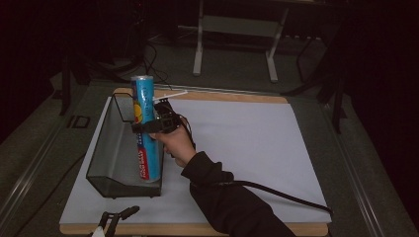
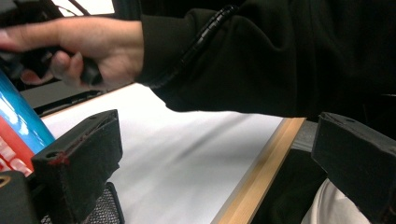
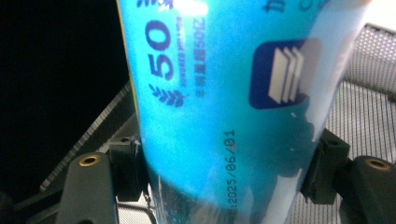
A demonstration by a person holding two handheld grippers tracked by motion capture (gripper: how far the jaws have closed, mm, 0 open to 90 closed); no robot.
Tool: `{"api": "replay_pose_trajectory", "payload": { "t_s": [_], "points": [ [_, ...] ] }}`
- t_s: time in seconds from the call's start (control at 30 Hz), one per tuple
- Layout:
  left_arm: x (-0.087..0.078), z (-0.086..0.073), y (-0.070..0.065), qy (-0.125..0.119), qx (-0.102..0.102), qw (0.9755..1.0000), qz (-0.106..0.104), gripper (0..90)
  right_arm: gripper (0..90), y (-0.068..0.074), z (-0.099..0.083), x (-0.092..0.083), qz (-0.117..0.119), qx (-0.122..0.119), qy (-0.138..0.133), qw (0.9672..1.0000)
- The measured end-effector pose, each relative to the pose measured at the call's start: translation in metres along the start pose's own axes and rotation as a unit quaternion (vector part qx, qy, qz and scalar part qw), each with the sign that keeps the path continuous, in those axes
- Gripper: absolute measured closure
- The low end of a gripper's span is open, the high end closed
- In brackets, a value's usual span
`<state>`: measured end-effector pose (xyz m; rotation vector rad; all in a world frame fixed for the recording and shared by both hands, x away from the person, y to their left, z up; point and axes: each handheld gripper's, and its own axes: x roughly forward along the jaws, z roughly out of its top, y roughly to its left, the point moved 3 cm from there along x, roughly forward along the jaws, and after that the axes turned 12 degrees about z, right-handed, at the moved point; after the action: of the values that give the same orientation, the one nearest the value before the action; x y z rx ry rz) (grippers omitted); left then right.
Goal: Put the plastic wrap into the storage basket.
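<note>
mesh tray [image 1: 106,148]: dark wire-mesh bin on the white mat [image 1: 247,143], my landmark; long, open on top, its far end wall upright.
blue can [image 1: 146,128]: tall blue cylinder with a red lower band, standing in the tray against its right wall, roughly upright with a slight lean. Probably being set down into the tray or lifted out; can't tell which.
left gripper [image 1: 116,217]: near the front edge of the table, ahead of the tray's near end, well apart from the can. Jaws stand wide apart with nothing between them; looks parked while the other hand works.
right gripper [image 1: 157,124]: just right of the tray's right wall, at the can's mid-height. Jaws clamped on the can [image 3: 224,130], one pad on each side. A side grip at the middle likely keeps a tall can from tipping.
right hand [image 1: 177,144]: wrapped on the gripper handle, black sleeve and cable trailing toward the table's near edge.
white stick [image 1: 170,95]: thin pale piece just beyond the tray's far right corner; can't make out what it is.
hidden: can's base is behind mesh, so contact with the tray floor is unclear. Label text is blurred in the right gripper view. Room beyond the table is dark.
</note>
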<state>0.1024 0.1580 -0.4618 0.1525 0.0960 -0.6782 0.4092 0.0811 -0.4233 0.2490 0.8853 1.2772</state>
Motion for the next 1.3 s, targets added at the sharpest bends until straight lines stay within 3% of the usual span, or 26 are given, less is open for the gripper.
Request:
{"api": "replay_pose_trajectory", "payload": {
  "t_s": [0.1,0.3,0.47,0.57,0.7,0.9,1.07,1.13,1.3],
  "points": [
    [0.0,0.0,0.0,0.001,0.0,1.0,0.0,2.6,31.7,-0.004,-0.006,0.004,0.003,0.013,0.015,0.9998],
    [0.001,0.0,-0.001,0.003,0.001,1.0,-0.002,2.6,31.7,-0.012,-0.015,0.013,-0.012,0.04,0.032,0.9986],
    [0.0,0.0,0.0,0.002,0.0,1.0,-0.001,2.6,31.7,-0.018,-0.017,0.017,-0.013,0.065,0.028,0.9974],
    [0.001,-0.001,-0.001,0.004,0.0,1.0,-0.002,2.6,31.7,-0.024,-0.019,0.021,-0.027,0.084,0.007,0.9961],
    [0.001,-0.001,-0.001,0.004,0.001,1.0,-0.003,2.6,31.7,-0.029,-0.02,0.024,-0.032,0.092,-0.007,0.9953],
    [0.002,-0.002,-0.001,0.008,0.001,1.0,-0.005,2.6,31.4,-0.029,-0.024,0.036,-0.071,0.076,-0.039,0.9938],
    [0.001,-0.002,-0.001,0.006,0.001,1.0,-0.007,2.6,31.4,-0.037,-0.026,0.041,-0.081,0.098,-0.056,0.9903],
    [0.002,-0.002,-0.001,0.008,-0.001,0.9999,-0.008,2.6,31.2,-0.047,-0.027,0.041,-0.085,0.125,-0.062,0.9865],
    [0.003,-0.002,-0.001,0.009,-0.001,0.9999,-0.01,2.6,30.9,-0.052,-0.029,0.043,-0.088,0.129,-0.061,0.9858]
  ]
}}
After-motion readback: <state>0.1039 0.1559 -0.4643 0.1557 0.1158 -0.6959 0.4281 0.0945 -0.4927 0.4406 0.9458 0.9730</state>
